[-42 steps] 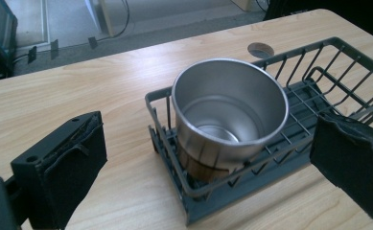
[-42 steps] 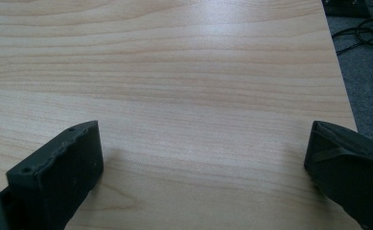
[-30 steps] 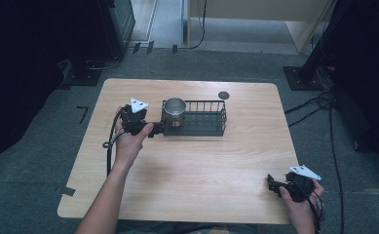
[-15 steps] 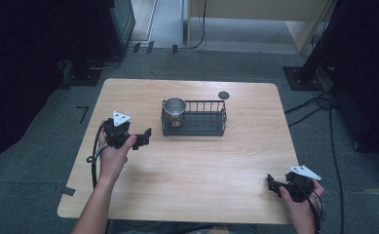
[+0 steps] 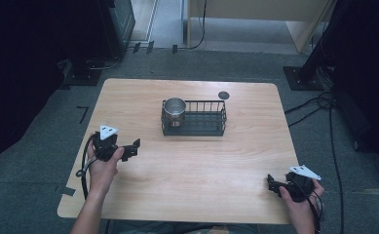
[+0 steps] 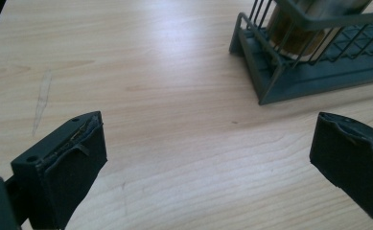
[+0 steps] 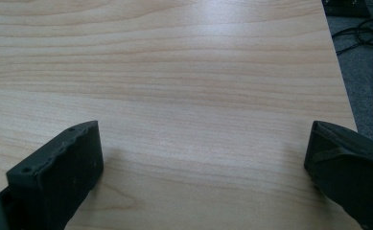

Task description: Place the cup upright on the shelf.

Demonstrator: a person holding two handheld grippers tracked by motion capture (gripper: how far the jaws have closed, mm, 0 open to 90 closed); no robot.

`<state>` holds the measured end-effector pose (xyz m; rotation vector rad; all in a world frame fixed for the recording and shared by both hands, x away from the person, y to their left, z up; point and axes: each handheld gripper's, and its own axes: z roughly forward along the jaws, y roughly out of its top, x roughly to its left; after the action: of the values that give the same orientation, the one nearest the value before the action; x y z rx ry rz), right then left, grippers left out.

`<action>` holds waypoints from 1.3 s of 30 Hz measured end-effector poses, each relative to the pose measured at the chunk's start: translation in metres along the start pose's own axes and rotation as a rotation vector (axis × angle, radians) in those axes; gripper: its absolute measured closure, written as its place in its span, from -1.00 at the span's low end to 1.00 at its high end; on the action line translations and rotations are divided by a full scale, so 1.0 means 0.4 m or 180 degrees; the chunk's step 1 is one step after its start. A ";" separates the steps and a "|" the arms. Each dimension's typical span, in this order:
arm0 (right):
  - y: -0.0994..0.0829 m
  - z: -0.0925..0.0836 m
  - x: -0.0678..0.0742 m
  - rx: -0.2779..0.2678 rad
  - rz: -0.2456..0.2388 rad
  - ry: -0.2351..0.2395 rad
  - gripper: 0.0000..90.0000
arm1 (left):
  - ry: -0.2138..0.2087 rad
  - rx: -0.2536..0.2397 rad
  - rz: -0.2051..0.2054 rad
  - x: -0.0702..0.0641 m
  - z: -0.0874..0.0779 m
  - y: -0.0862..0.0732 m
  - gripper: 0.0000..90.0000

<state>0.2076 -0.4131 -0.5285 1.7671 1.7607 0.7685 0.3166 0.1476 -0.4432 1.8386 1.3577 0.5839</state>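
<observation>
The left gripper [image 5: 134, 147] sits over the table's [image 5: 197, 195] left side, held in the person's left hand [image 5: 101, 163], with its grey three-cornered plate on top and its cable looping down past the wrist. Its jaws stand wide apart with nothing between them; in the left gripper view only bare wood lies in the gap [image 6: 208, 158]. From this gripper, the metal cup [image 5: 174, 111] lies toward about two o'clock in the high view, well apart from the jaw tips. The cup stands upright in the left end of a dark wire basket [image 5: 211, 127], which rests on the table near its far middle. In the left gripper view the basket [image 6: 313, 76] appears at about one o'clock, its near corner on the wood, and the cup [image 6: 294, 33] shows behind the wires.

A small dark round disc [image 5: 223, 95] lies on the table just beyond the basket's right end, at about one o'clock from it.

The right gripper [image 5: 273, 184] rests at the table's near right corner, held in the right hand [image 5: 299, 197]. Its jaws are likewise spread wide and empty, with plain wood between them in the right gripper view [image 7: 203, 153]. The cup lies well away from it, at about ten o'clock in the high view.
</observation>
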 end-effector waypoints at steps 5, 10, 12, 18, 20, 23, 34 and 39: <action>0.000 0.000 0.000 -0.0001 -0.0001 0.0001 -1.00 | 0.0013 0.0021 -0.0058 0.018 -0.007 -0.029 -1.00; 0.000 0.000 0.000 -0.0001 -0.0001 0.0001 -1.00 | 0.0039 0.0077 -0.0072 0.035 -0.008 -0.058 -1.00; 0.000 0.000 0.000 -0.0001 0.0000 0.0001 -1.00 | 0.0049 0.0100 -0.0091 0.041 -0.008 -0.069 -1.00; 0.000 0.000 0.000 -0.0001 -0.0002 0.0000 -1.00 | 0.0131 0.0159 -0.0088 0.058 -0.006 -0.104 -1.00; 0.000 0.000 0.000 0.0000 -0.0001 0.0000 -1.00 | 0.0155 0.0194 -0.0075 0.065 -0.003 -0.118 -1.00; 0.000 0.000 0.000 -0.0001 -0.0005 0.0000 -1.00 | 0.0189 0.0246 -0.0069 0.074 -0.001 -0.139 -1.00; 0.000 0.000 0.000 0.0001 -0.0007 -0.0001 -1.00 | 0.0352 0.0392 -0.0129 0.116 -0.011 -0.203 -1.00; 0.000 0.000 0.000 0.0000 -0.0005 -0.0001 -1.00 | 0.0401 0.0444 -0.0121 0.137 -0.013 -0.224 -1.00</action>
<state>0.2075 -0.4132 -0.5286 1.7655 1.7616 0.7674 0.2778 0.2135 -0.5151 1.9090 1.5477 0.6071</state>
